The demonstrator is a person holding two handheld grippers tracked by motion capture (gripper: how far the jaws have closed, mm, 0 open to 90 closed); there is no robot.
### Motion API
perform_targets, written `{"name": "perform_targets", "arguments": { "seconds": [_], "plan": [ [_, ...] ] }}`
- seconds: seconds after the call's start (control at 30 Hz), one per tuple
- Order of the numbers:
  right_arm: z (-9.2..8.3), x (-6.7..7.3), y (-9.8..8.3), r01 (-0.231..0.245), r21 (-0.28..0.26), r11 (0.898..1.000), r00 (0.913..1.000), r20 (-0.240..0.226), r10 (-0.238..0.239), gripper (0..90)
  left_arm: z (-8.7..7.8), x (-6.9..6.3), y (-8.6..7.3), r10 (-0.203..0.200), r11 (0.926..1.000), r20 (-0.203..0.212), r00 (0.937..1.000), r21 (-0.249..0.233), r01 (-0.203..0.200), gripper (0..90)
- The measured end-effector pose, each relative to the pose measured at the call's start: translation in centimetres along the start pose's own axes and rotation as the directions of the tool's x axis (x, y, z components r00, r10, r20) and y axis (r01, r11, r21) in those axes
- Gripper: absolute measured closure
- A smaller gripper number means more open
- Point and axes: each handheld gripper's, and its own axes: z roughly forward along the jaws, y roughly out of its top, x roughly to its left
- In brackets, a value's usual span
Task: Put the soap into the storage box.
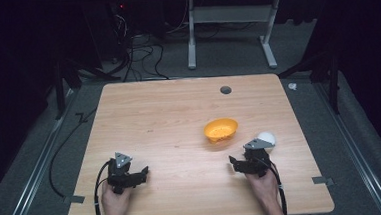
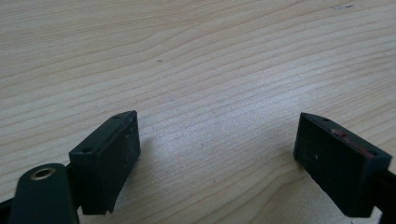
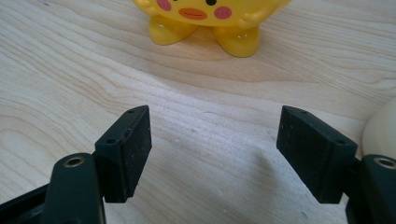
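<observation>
In the right gripper view we lose the yellow figure (image 3: 210,21) above its cheeks at the top edge, and a pale round thing (image 3: 380,133) is cut at the right edge. From above, the right gripper (image 1: 246,163) hides part of the white ball (image 1: 267,138).

So there's a glossy yellow duck-faced bowl (image 1: 221,129) sitting upright on its two stubby feet, orange beak and pink cheeks facing the right claw (image 1: 243,164), just ahead of its wide-apart jaws. A plain white ball (image 1: 267,138) rests right beside that claw's outer side, close to the bowl.
</observation>
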Motion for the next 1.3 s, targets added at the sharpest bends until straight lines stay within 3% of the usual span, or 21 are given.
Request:
{"name": "perform_targets", "arguments": {
  "seconds": [0.67, 1.3],
  "plan": [
    [-2.6, -1.3, -1.5, -0.045, -0.038, 0.998, 0.9985, 0.03, 0.046, 27.8, 0.0, 0.0, 0.0, 0.0, 1.0, 0.0, 1.0, 0.0, 0.0, 14.9],
    [-4.5, -3.5, -3.3, -0.115, -0.055, 0.992, 0.989, 0.088, 0.119, 27.9, 0.0, 0.0, 0.0, 0.0, 1.0, -0.001, 1.0, 0.0, 0.0, 14.9]
  ]
}}
